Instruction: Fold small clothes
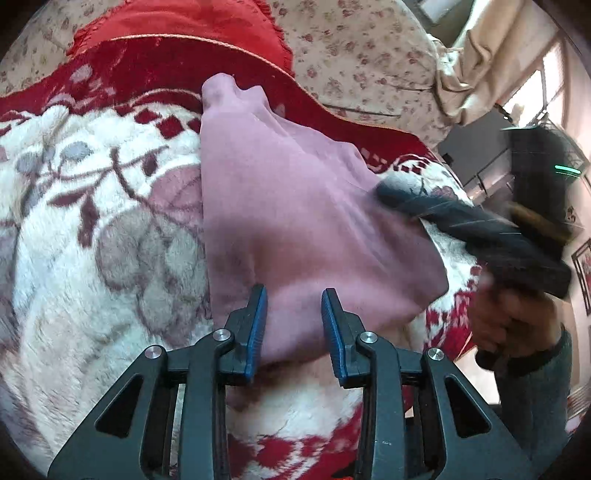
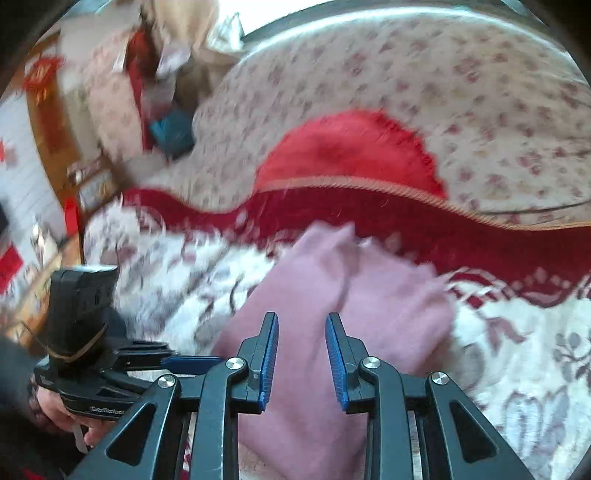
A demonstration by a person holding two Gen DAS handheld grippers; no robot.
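A pink garment [image 1: 295, 206] lies partly folded and rumpled on a white and red fleece blanket [image 1: 92, 229]. My left gripper [image 1: 294, 295] hovers over its near edge, open, the blue pads apart and not pressing the cloth. At the garment's right edge the right gripper [image 1: 391, 194] shows blurred, held by a hand [image 1: 517, 317]. In the right wrist view my right gripper [image 2: 301, 319] is open above the same pink garment [image 2: 391, 314], nothing pinched. The left gripper [image 2: 207, 360] sits at lower left beside the cloth.
A red cushion [image 1: 177, 26] leans on the floral sofa back [image 1: 351, 51] behind the blanket. A cream curtain [image 1: 491, 55] hangs at the far right. A teal object [image 2: 171, 133] lies at the sofa's end. The blanket's red border [image 2: 480, 240] runs behind the garment.
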